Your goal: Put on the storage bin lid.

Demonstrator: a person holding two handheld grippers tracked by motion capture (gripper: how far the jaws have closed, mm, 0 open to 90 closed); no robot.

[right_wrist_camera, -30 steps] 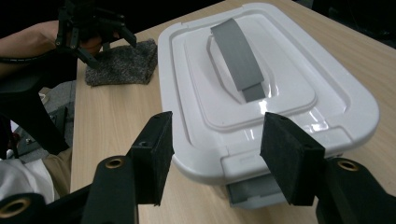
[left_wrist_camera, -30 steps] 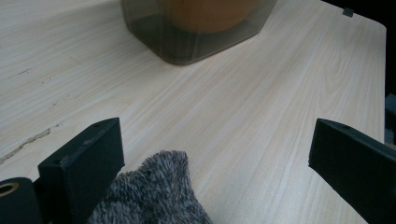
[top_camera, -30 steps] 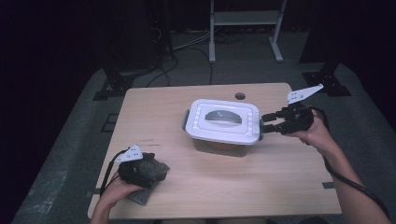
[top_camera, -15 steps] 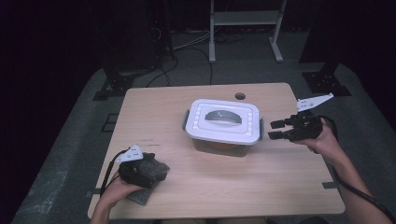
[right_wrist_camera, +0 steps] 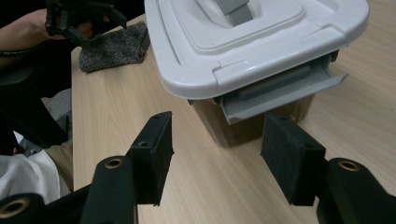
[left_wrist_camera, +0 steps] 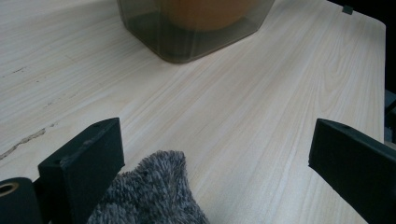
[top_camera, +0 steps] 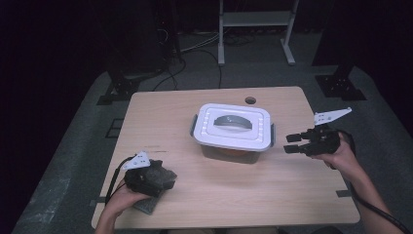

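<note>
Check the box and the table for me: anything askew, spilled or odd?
One thing: the grey latch on the container side nearest the right gripper is flipped out, unclipped from the white lid. Nothing spilled.

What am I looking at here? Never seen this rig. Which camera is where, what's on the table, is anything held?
No robot: a person holds a two-jaw gripper in each hand. The high view looks down on the wooden table; the other two cameras ride on the grippers, looking along their black jaws. On the table stands a container with a white lid, its side latch flipped open, something orange inside. The right gripper is beside it, jaws open, empty. The left gripper rests at the near corner, jaws open, over a grey fuzzy cloth.
</note>
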